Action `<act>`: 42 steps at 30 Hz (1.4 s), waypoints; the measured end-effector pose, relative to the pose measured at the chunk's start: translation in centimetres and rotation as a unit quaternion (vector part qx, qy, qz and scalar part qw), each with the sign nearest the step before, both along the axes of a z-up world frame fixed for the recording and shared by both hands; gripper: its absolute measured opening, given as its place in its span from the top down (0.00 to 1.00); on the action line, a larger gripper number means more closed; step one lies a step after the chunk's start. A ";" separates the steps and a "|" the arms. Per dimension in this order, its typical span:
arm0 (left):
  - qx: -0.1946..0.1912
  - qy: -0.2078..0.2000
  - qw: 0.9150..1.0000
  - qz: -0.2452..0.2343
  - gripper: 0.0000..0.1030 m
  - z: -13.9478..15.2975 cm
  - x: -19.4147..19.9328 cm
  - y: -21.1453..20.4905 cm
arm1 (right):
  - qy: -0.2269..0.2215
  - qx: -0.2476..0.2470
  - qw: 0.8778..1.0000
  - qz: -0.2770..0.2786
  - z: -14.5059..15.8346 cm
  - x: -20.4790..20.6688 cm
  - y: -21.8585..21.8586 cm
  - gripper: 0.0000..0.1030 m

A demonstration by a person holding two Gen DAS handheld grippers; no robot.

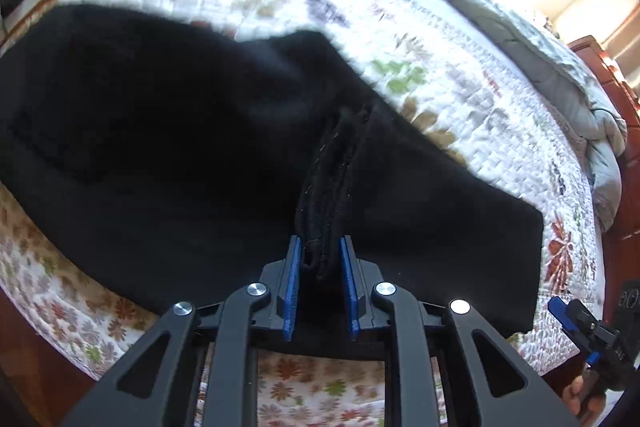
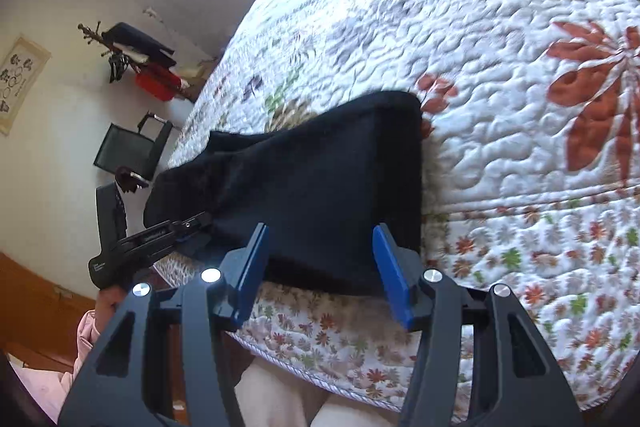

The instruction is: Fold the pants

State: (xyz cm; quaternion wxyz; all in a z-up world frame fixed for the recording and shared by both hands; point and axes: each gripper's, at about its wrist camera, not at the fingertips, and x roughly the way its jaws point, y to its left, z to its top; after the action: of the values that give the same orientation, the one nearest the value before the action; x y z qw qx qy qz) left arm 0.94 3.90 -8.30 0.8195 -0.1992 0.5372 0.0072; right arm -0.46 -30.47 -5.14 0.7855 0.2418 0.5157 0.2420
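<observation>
Spread across the white quilted bedspread with floral print [image 1: 460, 39], black fleece pants [image 1: 160, 131], reaching from nine o'clock to four o'clock in the left wrist view. At six o'clock there, left tool [image 1: 320, 255] clenched on a bunched ridge of the black fabric, blue pads [image 1: 293, 279] pressing both sides. Far at four o'clock, right tool [image 1: 576, 315] beside the bed edge. In the right wrist view, pants [image 2: 320, 179] at centre, one folded end near the bed's front edge. Right tool [image 2: 320, 259] at six o'clock, released, blue fingers [image 2: 390, 267] apart above the cloth, not pinching. Left tool [image 2: 188, 227] at eight o'clock, gripping the pants' edge.
</observation>
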 end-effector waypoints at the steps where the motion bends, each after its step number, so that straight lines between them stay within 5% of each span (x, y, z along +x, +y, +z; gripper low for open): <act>1: 0.005 0.001 1.000 -0.001 0.79 -0.7 -0.1 -0.1 | 0.010 -0.008 1.000 0.004 -0.7 0.2 0.5 0.48; 8: 0.015 -0.009 1.000 -0.025 0.66 -0.3 -0.4 0.0 | 0.069 -0.041 0.997 -0.005 -3.2 1.6 1.3 0.55; 12: 0.038 -0.051 0.998 -0.018 0.55 3.2 -1.1 0.6 | 0.030 -0.048 0.998 -0.005 -0.1 1.8 1.0 0.54; 16: 0.015 -0.092 0.994 -0.065 0.50 6.1 0.7 -1.5 | -0.001 -0.047 0.999 -0.009 2.3 4.1 1.0 0.52; 23: -0.002 -0.033 0.994 -0.109 0.50 1.6 5.9 -5.7 | 0.032 -0.089 0.996 -0.001 0.1 9.2 2.9 0.52; 28: -0.012 -0.012 0.995 -0.102 0.51 -1.1 5.9 -4.8 | 0.067 -0.093 0.993 -0.017 -3.6 10.3 1.9 0.73; 32: -0.010 -0.011 0.995 -0.102 0.50 -0.2 5.3 -4.5 | 0.067 -0.067 0.995 -0.025 -3.3 9.7 0.8 0.73; 34: 0.000 -0.015 0.995 -0.099 0.45 0.8 4.7 -4.5 | 0.053 -0.075 0.995 -0.027 -1.9 8.6 0.5 0.60; 42: 0.000 -0.022 0.992 -0.122 0.39 1.2 0.3 -5.5 | 0.038 -0.104 0.994 0.011 0.1 1.9 2.9 0.59</act>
State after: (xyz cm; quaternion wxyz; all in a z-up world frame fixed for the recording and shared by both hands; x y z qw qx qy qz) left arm 1.23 -1.60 -7.09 0.8260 -0.1319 0.5394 -0.0973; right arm 1.40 -27.58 -5.04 0.7838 0.1619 0.5698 0.1862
